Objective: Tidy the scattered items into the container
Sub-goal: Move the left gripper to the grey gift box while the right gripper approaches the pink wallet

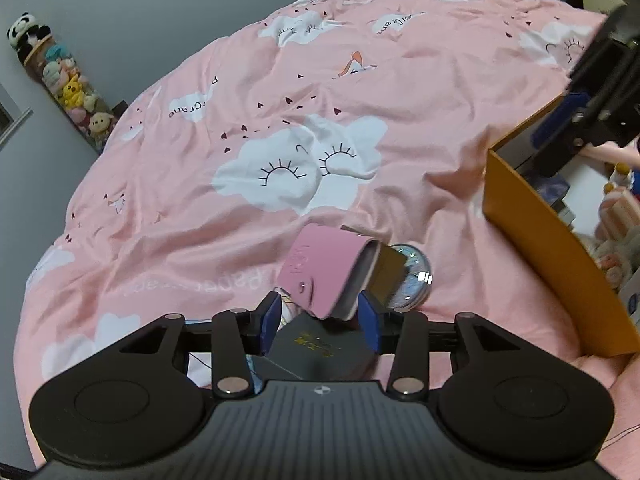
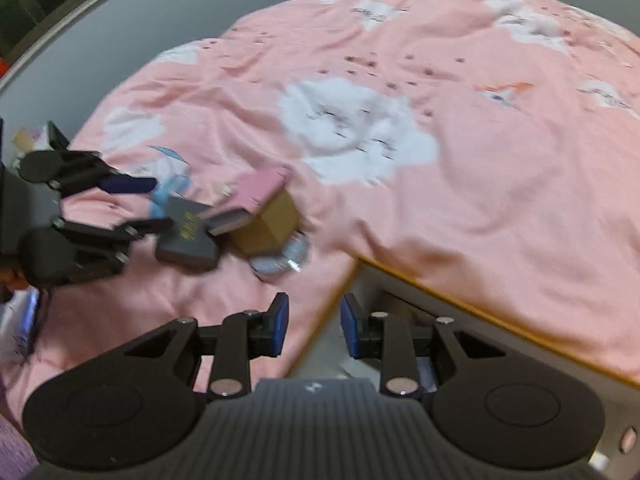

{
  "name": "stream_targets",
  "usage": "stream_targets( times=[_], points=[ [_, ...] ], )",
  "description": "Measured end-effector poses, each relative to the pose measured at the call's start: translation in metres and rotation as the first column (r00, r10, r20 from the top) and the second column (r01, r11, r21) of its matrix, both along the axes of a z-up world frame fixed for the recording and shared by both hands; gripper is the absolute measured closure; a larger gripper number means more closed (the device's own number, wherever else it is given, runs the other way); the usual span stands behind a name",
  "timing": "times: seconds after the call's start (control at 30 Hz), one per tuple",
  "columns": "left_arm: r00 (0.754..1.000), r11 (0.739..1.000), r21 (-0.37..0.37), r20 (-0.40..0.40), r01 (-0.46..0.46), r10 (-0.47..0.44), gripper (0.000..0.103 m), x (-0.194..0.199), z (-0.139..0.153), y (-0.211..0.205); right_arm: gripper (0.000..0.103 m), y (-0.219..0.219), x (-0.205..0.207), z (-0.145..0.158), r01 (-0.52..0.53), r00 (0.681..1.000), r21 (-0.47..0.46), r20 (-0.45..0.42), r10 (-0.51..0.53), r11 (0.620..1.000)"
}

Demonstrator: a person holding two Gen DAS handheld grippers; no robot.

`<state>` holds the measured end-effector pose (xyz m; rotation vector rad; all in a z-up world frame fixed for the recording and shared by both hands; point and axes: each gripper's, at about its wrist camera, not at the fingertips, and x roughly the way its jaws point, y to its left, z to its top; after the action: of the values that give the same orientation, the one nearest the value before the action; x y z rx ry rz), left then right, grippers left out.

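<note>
A small heap lies on the pink bedspread (image 1: pixel 280 80): a pink snap case (image 1: pixel 324 272), a brown box (image 1: pixel 392 276) under it, a round silver tin (image 1: pixel 416 280) and a dark book with gold lettering (image 1: pixel 320 348). My left gripper (image 1: pixel 319 320) hovers open over the dark book, the pink case just past its fingertips. From the right wrist, the left gripper (image 2: pixel 160 204) is at the left, tips at the dark book (image 2: pixel 188 232), with the pink case (image 2: pixel 256 192) beyond. My right gripper (image 2: pixel 316 326) is open and empty above the corner of the orange cardboard box (image 2: pixel 440 284).
The orange cardboard box (image 1: pixel 540 248) stands at the bed's right edge with several items inside. The right gripper (image 1: pixel 560 136) hangs over it. A light blue ribbon-like thing (image 2: pixel 168 192) lies by the book. Plush toys (image 1: pixel 68 88) line the grey wall at far left.
</note>
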<state>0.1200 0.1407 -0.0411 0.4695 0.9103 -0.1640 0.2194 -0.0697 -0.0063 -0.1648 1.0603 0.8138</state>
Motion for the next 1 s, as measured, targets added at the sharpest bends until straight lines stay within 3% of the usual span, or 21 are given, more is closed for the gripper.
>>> stream_targets(
  times=[0.17, 0.3, 0.47, 0.53, 0.67, 0.83, 1.0],
  points=[
    [1.0, 0.999, -0.037, -0.016, 0.024, -0.025, 0.049, 0.004, -0.008, 0.007, 0.07, 0.034, 0.018, -0.014, 0.018, 0.996, 0.008, -0.084, -0.017, 1.0],
    [0.998, 0.999, -0.008, -0.038, 0.051, -0.051, 0.046, 0.002, -0.021, 0.007, 0.07, 0.054, 0.03, -0.026, 0.041, 0.99, -0.011, -0.131, -0.042, 0.999],
    [0.995, 0.999, -0.018, -0.089, -0.043, 0.041, 0.046, 0.009, -0.031, 0.028, 0.069, 0.073, 0.044, -0.041, 0.047, 0.975, -0.007, -0.216, -0.048, 0.999],
    [0.988, 0.993, -0.038, -0.117, -0.11, 0.105, 0.046, 0.013, -0.03, 0.042, 0.062, 0.079, 0.049, -0.045, 0.05, 0.969, 0.005, -0.243, -0.047, 0.999],
    [0.949, 0.956, -0.142, -0.223, -0.258, 0.223, 0.043, 0.023, -0.028, 0.071, 0.062, 0.093, 0.059, -0.048, 0.049, 0.96, 0.027, -0.275, -0.04, 0.998],
    [0.884, 0.878, -0.265, -0.365, -0.399, 0.292, 0.042, 0.034, -0.037, 0.094, 0.062, 0.111, 0.067, -0.055, 0.046, 0.952, 0.031, -0.304, -0.034, 0.998],
    [0.846, 0.822, -0.317, -0.424, -0.474, 0.324, 0.042, 0.045, -0.051, 0.104, 0.062, 0.119, 0.076, -0.065, 0.055, 0.942, 0.026, -0.332, -0.043, 0.998]
  ],
)
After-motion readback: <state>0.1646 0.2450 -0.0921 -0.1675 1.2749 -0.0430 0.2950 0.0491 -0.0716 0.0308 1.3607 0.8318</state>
